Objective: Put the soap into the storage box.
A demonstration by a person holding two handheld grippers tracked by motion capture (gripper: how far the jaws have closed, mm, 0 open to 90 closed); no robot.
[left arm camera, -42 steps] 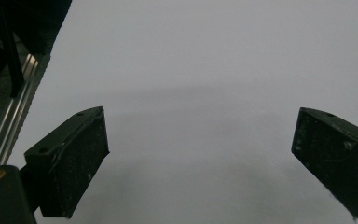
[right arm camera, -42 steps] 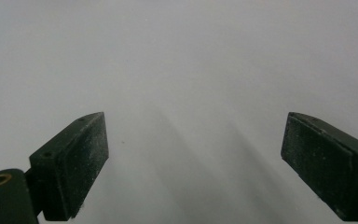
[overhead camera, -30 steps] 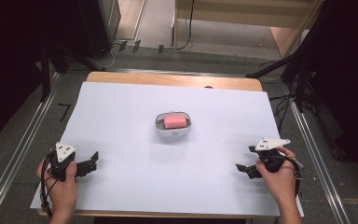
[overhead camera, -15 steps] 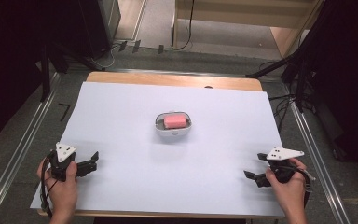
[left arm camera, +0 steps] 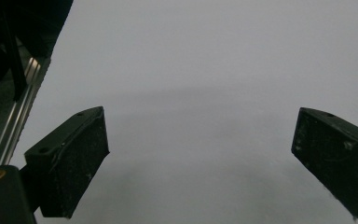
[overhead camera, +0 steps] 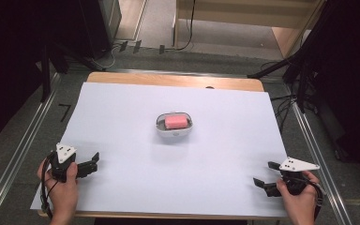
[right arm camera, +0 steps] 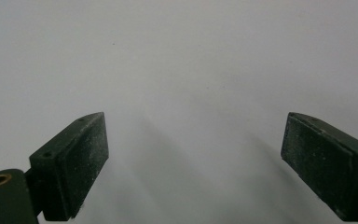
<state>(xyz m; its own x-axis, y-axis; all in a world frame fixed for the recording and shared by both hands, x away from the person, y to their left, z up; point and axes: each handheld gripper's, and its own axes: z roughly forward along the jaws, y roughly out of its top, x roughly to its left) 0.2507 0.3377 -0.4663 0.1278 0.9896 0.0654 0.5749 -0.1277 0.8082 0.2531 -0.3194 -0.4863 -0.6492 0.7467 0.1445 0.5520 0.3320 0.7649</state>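
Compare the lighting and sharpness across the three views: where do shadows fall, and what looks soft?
High view: even light on the white sheet, dark surroundings. Left gripper view: faint shadow band between the open left claw. Right gripper view: soft streaked shadows beyond the open right claw; near jaws slightly soft.

You see a wooden tabletop (overhead camera: 178, 80) under a white sheet (overhead camera: 122, 117), grey carpet floor (overhead camera: 23, 122), metal rails (overhead camera: 21, 150) alongside, black curtains (overhead camera: 9, 47) flanking.

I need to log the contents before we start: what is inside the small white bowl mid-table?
The white bowl holds one pink block, lying flat. What the block covers on the bowl's bottom cannot be seen.
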